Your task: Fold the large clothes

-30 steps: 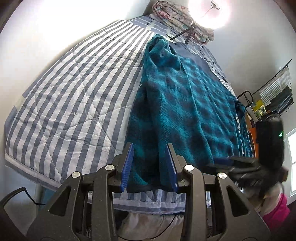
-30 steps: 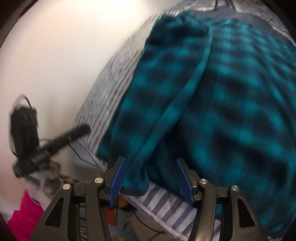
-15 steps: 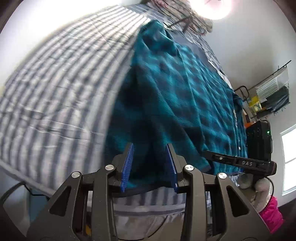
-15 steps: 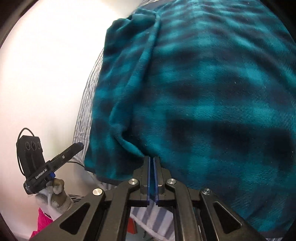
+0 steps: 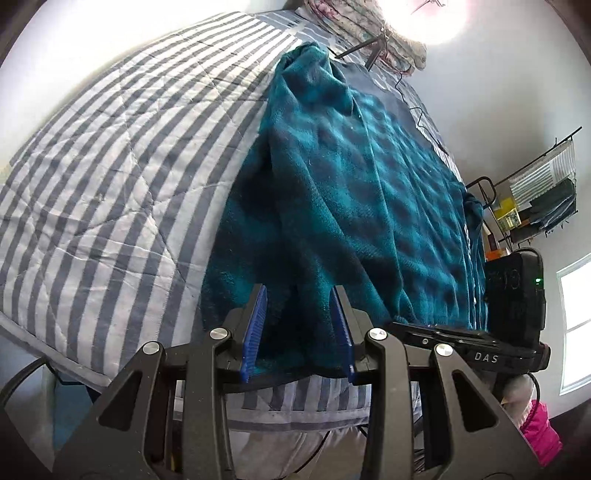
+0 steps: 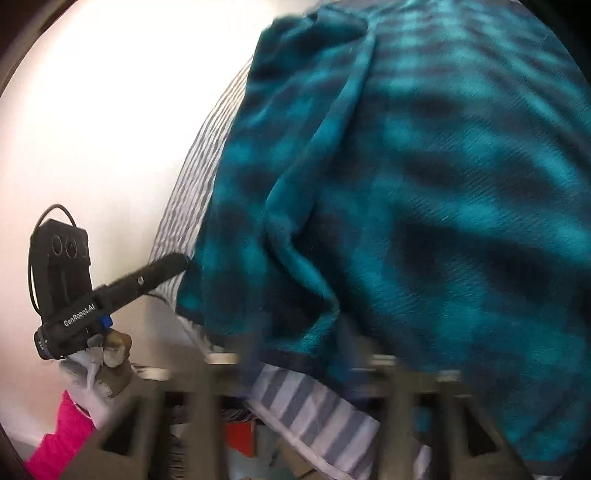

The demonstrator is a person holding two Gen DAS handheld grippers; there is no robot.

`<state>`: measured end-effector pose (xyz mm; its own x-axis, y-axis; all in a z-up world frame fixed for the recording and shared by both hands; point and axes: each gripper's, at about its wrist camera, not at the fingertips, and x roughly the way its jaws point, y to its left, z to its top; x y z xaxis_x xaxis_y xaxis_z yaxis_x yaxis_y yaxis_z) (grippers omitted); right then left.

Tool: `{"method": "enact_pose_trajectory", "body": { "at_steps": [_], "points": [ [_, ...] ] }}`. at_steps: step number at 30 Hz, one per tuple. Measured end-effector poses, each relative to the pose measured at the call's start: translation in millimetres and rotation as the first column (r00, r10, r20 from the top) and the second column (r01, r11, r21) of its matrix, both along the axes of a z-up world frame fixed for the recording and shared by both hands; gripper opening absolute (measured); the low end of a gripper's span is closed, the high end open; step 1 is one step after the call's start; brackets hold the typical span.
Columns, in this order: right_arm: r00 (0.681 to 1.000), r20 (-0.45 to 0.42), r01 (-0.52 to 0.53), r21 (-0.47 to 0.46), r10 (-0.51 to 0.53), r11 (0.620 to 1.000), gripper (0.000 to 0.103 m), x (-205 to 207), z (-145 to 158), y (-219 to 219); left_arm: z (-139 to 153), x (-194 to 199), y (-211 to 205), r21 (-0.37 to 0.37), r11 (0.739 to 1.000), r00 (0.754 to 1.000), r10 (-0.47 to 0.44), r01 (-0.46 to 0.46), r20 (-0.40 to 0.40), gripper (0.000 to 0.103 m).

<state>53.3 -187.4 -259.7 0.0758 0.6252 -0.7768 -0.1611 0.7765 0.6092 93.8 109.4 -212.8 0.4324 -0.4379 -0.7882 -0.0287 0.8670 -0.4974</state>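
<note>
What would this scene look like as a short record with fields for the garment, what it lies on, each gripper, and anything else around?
garment: teal and dark plaid fleece garment, spread out, wrinkled, hem at the bed's near edge
surface: grey and white striped quilt on a bed
left gripper: open, blue pads either side of the hem
right gripper: motion-blurred, state unclear, at the hem
background: wire rack, floral bedding

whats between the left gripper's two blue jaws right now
In the left wrist view, the near hem of the teal plaid fleece garment hangs between the open jaws of the left gripper, over the striped quilt's edge.
</note>
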Motion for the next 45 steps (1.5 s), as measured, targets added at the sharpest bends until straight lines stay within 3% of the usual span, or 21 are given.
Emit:
{"method": "enact_pose_trajectory", "body": {
  "at_steps": [5,8,12,15,24,25,26,27,28,35,39,45],
  "points": [
    [0.996,0.057,0.059,0.130,-0.067,0.990,0.004,-7,33,-19,5,0,8,-0.030,0.999,1.000,0.021,-0.021,0.011,0.035],
    [0.989,0.086,0.113,0.097,-0.122,0.989,0.004,-5,40,-40,-1,1,5,-0.060,0.998,1.000,0.015,-0.016,-0.014,0.035],
    [0.981,0.020,0.193,0.067,-0.195,0.979,0.004,-3,16,-65,-6,4,-15,-0.084,0.996,0.999,-0.025,0.023,-0.025,0.035],
    [0.979,0.020,0.204,0.015,-0.205,0.979,0.004,-1,6,-69,-10,8,-35,-0.085,0.994,0.998,-0.065,0.063,-0.027,0.035],
    [0.982,0.013,0.190,0.010,-0.190,0.982,0.004,-3,4,-77,-34,19,-64,-0.066,0.994,0.992,-0.097,0.092,-0.075,0.035],
    [0.981,0.009,0.191,0.012,-0.191,0.981,0.004,-1,3,-75,-34,20,-66,-0.065,0.993,0.992,-0.101,0.097,-0.069,0.034],
    [0.981,0.005,0.191,0.014,-0.192,0.981,0.004,5,0,-72,-34,19,-68,-0.065,0.993,0.992,-0.106,0.102,-0.061,0.026],
    [0.981,0.002,0.192,0.015,-0.192,0.981,0.004,4,0,-73,-34,19,-71,-0.069,0.991,0.991,-0.121,0.117,-0.059,0.005],
    [0.981,-0.001,0.193,0.018,-0.193,0.981,0.004,7,-1,-69,-33,19,-74,-0.068,0.990,0.990,-0.128,0.123,-0.060,0.005],
    [0.991,-0.019,0.137,0.112,-0.135,0.984,0.005,-1,15,-44,12,-9,-52,0.031,0.992,0.991,-0.126,0.124,0.054,0.003],
    [0.998,-0.020,0.057,0.145,-0.055,0.988,0.005,-10,21,-10,27,-19,-25,0.109,0.989,0.992,-0.106,0.099,0.066,0.003],
    [0.997,0.001,-0.081,0.025,0.081,0.996,0.005,-19,4,52,2,-17,-3,0.233,0.971,0.998,-0.064,0.057,0.022,0.003]
  ]
}}
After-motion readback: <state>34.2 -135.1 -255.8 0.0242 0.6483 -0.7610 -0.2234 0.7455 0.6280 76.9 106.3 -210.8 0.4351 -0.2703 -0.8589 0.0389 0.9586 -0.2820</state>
